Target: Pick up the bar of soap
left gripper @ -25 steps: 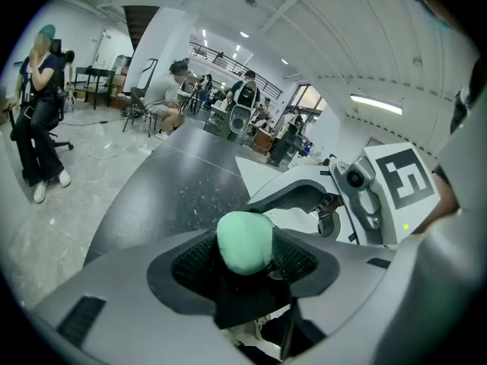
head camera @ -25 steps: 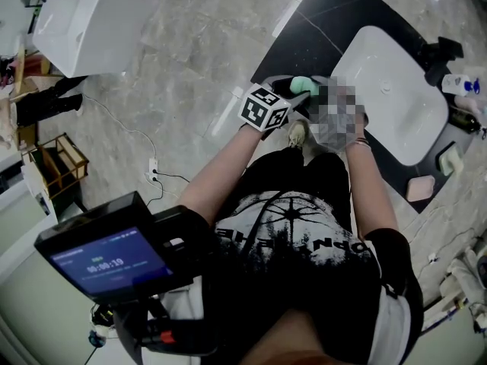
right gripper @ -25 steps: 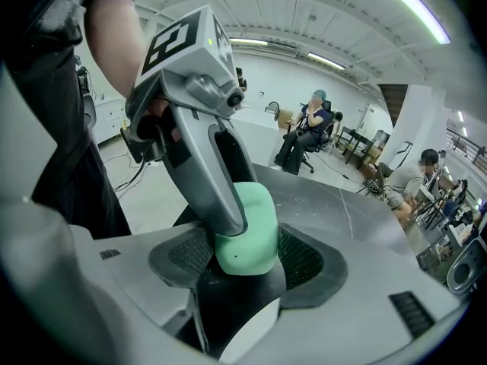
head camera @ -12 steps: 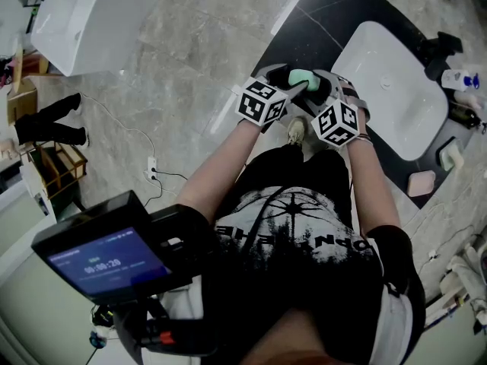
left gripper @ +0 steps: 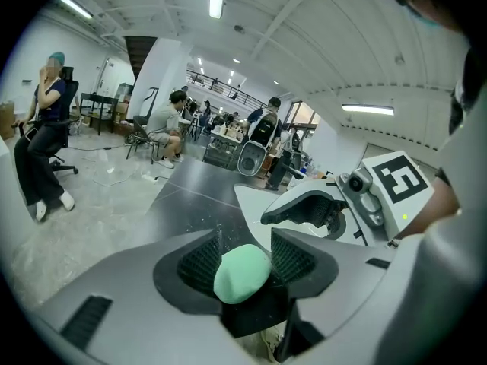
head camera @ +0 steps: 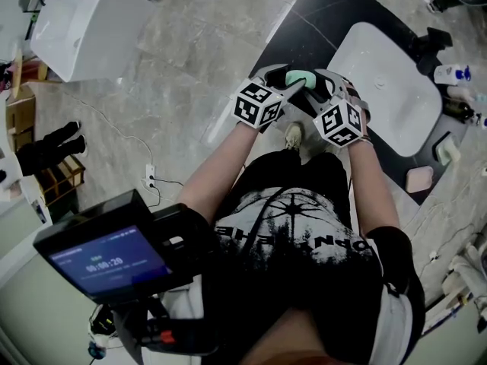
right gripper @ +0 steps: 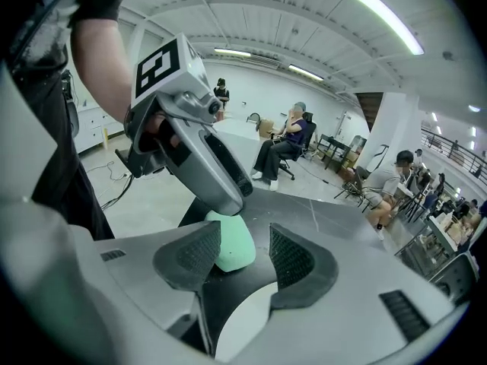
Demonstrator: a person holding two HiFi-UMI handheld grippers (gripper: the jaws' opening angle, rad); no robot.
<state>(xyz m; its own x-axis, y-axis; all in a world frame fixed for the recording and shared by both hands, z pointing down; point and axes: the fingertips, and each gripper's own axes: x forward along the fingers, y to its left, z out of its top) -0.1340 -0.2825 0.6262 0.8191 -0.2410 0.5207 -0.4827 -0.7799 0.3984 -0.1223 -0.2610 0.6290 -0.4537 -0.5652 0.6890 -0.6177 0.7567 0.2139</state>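
From the head view, both forearms reach forward over a grey marble floor (head camera: 183, 67). The left hand-held gripper (head camera: 299, 80) and the right hand-held gripper (head camera: 319, 87) meet tip to tip, with the pale green bar of soap (head camera: 306, 77) between them in the air. It hangs beside the near edge of a dark worktop (head camera: 304, 29) that carries a white basin (head camera: 388, 82). A small pink block (head camera: 419, 179) lies on the worktop near the basin; it may be another soap, but it is too small to tell.

In the left gripper view, the bar of soap (left gripper: 242, 274) sits between the two ribbed pads (left gripper: 293, 257) of the left hand-held gripper (left gripper: 245, 258). The jaws have just been closing and are clamped on the soap, one pad against each side. The right hand-held gripper (left gripper: 304, 213) comes in from the right with its marker cube (left gripper: 401, 185) behind it. A seated person (left gripper: 46, 135) is at the far left.

In the right gripper view, the right hand-held gripper (right gripper: 245, 253) also has the bar of soap (right gripper: 232, 242) between its jaws. The soap lies against the left pad (right gripper: 199, 253), while the right pad stands clear of it. These jaws have just been closing too, yet they are apart and not gripping. The left hand-held gripper (right gripper: 228, 196) reaches down from above onto the soap.
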